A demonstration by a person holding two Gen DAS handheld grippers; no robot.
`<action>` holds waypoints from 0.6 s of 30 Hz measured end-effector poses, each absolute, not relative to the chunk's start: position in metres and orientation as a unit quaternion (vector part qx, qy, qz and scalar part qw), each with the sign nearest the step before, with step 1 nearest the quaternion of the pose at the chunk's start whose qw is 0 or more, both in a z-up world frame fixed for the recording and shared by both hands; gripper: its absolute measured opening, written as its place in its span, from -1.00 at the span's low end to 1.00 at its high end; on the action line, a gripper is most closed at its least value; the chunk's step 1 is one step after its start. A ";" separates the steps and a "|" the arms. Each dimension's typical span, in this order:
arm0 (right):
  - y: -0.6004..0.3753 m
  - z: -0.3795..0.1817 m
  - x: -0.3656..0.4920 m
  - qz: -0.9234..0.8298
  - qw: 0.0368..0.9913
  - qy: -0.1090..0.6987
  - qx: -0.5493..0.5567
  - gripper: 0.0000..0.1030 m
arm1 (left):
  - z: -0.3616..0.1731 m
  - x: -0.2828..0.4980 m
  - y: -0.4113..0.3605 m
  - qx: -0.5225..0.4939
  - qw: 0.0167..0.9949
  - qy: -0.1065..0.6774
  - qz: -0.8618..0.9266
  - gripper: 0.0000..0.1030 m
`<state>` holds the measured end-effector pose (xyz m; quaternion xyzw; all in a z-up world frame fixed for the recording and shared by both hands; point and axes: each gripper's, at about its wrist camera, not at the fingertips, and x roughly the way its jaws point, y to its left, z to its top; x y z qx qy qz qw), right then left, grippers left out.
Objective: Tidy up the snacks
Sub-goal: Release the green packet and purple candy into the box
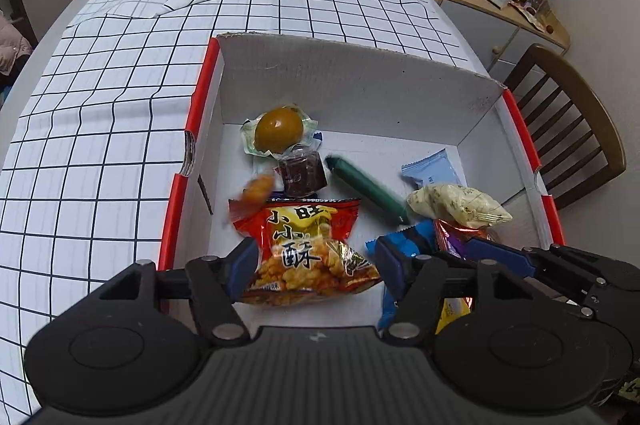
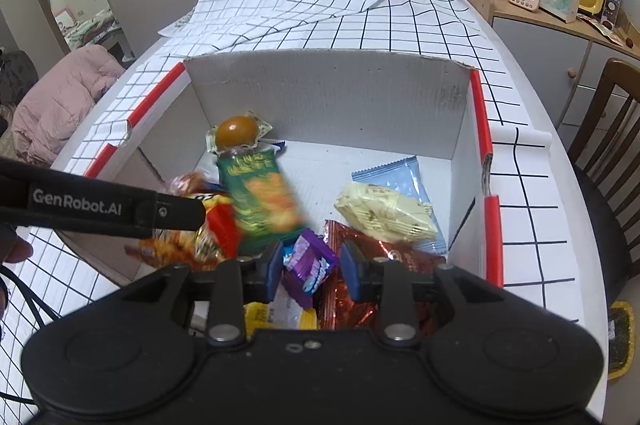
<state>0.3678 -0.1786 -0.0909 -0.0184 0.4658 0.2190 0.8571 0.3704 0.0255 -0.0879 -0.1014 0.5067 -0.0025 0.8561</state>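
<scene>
Both grippers hung spread over the box (image 1: 360, 73): left (image 1: 312, 257) astride a red bag (image 1: 308, 245), right (image 2: 308, 261) over purple candy (image 2: 310, 263), probably sorting.

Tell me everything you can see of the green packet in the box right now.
The green packet is a long, glossy foil-like wrapper with yellow lettering at its far end and an orange picture in the middle. It is motion-blurred in the right wrist view, tilted, its near end by the right gripper, whose open jaws do not hold it. From the left wrist it reads as a dark green roll inside the box.
</scene>
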 end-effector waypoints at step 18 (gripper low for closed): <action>-0.186 -0.054 0.334 0.232 0.881 0.411 -0.016 0.98 | -0.047 0.323 0.041 -0.113 0.885 0.451 -0.009 0.44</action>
